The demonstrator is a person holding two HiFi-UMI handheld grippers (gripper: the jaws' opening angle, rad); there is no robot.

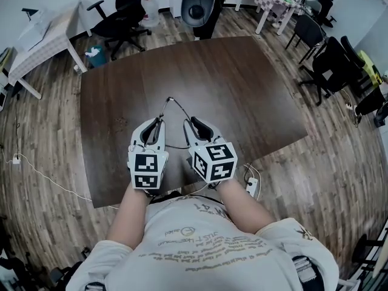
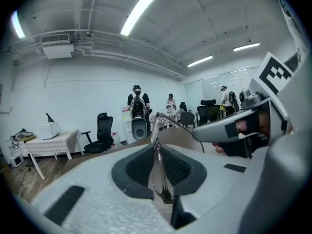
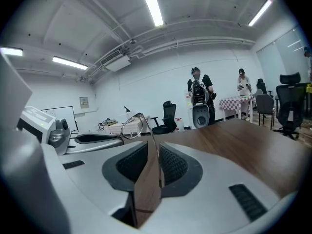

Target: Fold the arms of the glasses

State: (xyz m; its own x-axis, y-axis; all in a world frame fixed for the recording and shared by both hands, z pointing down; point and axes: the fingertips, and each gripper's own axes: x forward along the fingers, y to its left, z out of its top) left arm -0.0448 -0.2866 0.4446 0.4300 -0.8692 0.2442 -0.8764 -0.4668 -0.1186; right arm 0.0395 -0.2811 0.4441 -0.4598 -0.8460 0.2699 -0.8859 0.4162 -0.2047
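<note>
Thin wire-framed glasses hang above the dark brown table, held between my two grippers. My left gripper is shut on the front frame; in the left gripper view the lens rim stands edge-on between its pads and one arm reaches toward the right gripper. My right gripper is shut on the other arm of the glasses, which runs along its right pad. Past that gripper's tips a lens shows, with the left gripper beside it.
Black office chairs and a white table stand beyond the table's far left. More chairs line the right side. A power strip lies on the wooden floor near the table's front edge. People stand at the room's far end.
</note>
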